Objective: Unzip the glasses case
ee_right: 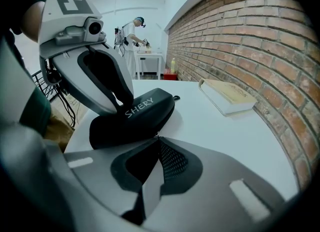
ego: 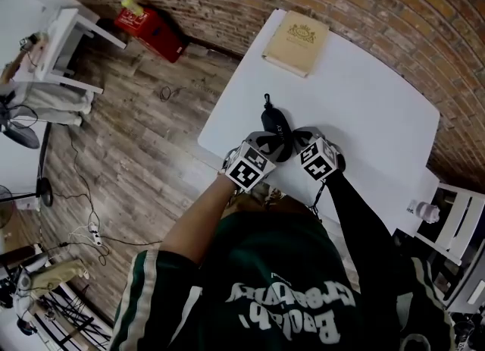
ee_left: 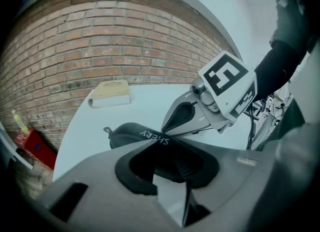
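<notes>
A black zip-up glasses case (ego: pixel 274 123) with white lettering lies near the front edge of the white table (ego: pixel 364 107), its wrist loop (ego: pixel 267 101) pointing away from me. My left gripper (ee_left: pixel 165 145) is shut on the case's near end, with the case (ee_left: pixel 135 135) wedged between its jaws. My right gripper (ee_right: pixel 156 138) is shut, its tips meeting at the case's (ee_right: pixel 132 118) seam on a small metal zipper pull. Each gripper shows in the other's view: the left (ee_right: pixel 125 106) and the right (ee_left: pixel 169 128) both touch the case.
A tan book (ego: pixel 295 42) lies at the table's far end. On the wooden floor are a red box (ego: pixel 155 29), a white stool (ego: pixel 64 46), cables at the left and a white chair (ego: pixel 458 220) at the right. A person (ee_right: pixel 135 28) stands far off.
</notes>
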`<act>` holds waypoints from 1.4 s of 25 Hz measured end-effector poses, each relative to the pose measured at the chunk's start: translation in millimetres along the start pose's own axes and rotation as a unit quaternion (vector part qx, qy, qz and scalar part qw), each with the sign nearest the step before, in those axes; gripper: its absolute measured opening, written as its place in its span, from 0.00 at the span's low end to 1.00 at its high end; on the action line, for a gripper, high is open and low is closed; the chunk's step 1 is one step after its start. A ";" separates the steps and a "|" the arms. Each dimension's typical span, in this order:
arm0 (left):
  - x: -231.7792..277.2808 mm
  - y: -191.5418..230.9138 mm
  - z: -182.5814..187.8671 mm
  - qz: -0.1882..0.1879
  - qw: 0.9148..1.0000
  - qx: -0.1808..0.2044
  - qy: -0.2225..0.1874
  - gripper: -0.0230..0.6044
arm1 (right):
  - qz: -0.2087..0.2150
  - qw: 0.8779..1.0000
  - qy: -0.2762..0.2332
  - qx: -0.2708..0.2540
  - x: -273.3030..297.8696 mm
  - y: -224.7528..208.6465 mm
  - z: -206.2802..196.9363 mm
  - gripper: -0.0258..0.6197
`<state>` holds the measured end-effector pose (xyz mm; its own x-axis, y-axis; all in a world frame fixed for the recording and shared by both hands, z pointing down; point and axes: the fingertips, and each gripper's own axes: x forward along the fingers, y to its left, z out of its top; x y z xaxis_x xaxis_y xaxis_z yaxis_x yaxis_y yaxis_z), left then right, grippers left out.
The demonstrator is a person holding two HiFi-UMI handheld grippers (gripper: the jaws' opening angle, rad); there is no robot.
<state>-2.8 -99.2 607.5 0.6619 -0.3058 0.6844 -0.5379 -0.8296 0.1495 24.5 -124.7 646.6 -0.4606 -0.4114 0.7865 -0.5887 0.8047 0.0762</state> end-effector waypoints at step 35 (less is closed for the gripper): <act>-22.9 33.8 -33.3 0.062 0.998 0.002 0.019 0.52 | -0.009 0.989 -0.007 0.148 -22.4 34.3 -18.0 0.06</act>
<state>-53.6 -104.7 620.6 0.5700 -0.3891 0.7237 -0.6125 -0.7883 0.0586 26.5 -80.1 642.6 -0.4556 -0.4329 0.7779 -0.7651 0.6370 -0.0937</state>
